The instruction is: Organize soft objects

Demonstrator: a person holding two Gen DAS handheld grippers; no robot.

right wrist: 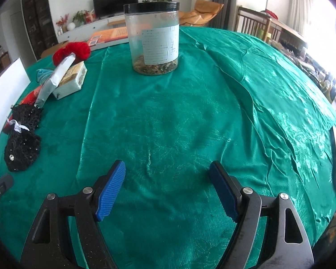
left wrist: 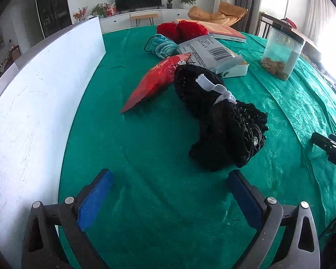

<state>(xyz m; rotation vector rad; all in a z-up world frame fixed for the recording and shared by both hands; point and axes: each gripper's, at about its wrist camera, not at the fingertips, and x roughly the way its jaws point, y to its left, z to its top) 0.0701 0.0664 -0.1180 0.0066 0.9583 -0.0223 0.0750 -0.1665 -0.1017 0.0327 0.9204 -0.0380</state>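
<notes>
Beside the jar (right wrist: 151, 38), soft things like the black net (left wrist: 221, 116) lie unsorted; left gripper (left wrist: 168, 192) and right gripper (right wrist: 168, 188) gape wide, empty.

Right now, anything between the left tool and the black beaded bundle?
Nothing: only bare green cloth lies between the open left tool and the black beaded bundle, clearest in the left wrist view.
</notes>
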